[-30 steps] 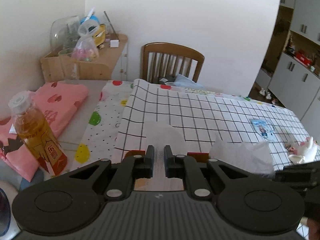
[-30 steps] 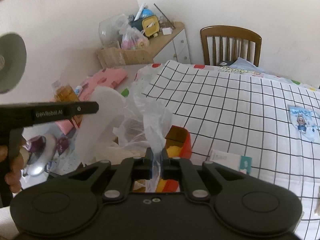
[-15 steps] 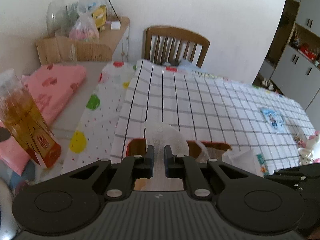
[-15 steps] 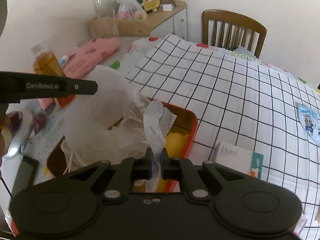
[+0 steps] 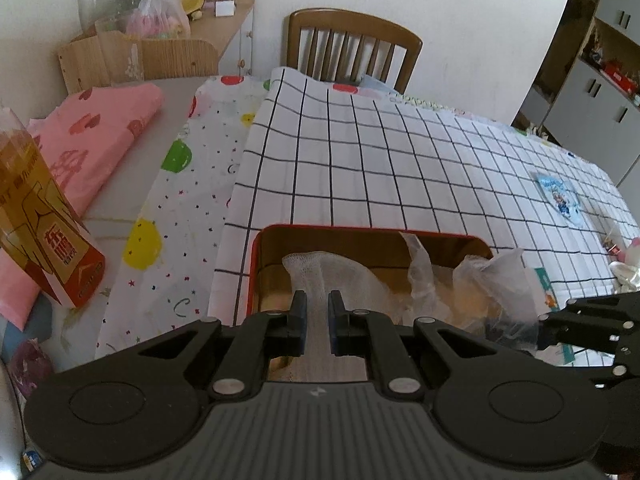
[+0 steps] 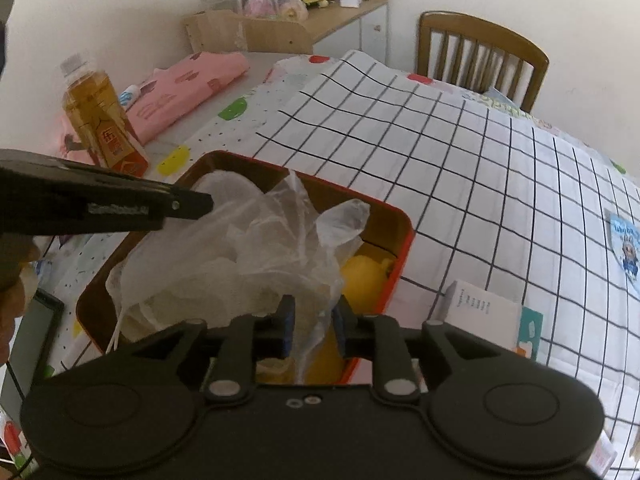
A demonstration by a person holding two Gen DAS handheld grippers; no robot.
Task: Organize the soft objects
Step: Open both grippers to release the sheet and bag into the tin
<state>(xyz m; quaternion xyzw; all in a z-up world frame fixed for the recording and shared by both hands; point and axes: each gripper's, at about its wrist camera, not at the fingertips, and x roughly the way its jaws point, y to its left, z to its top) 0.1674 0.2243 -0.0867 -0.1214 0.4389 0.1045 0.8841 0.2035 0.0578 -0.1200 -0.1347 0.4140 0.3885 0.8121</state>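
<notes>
A red tin box (image 5: 360,227) lies open on the checked tablecloth, close in front of both grippers. My left gripper (image 5: 317,312) is shut on a white mesh net (image 5: 320,276) that hangs down into the tin. In the right wrist view the same tin (image 6: 404,216) holds the net, a crumpled clear plastic bag (image 6: 280,232) and a yellow soft item (image 6: 364,276). My right gripper (image 6: 314,320) hovers over the tin's near edge. Its jaws are opening, and a strand of the bag runs loosely between them. The left gripper's fingers (image 6: 192,204) reach in from the left.
A tea bottle (image 5: 36,216) and a folded pink cloth (image 5: 100,132) lie left of the tin. A white carton (image 6: 480,312) sits at its right, a blue packet (image 5: 560,196) farther right. A wooden chair (image 5: 352,40) stands behind the table.
Both grippers have come down over the red tin, lowering the net and the bag into it. The right jaws, pinched on the bag before, have parted.
</notes>
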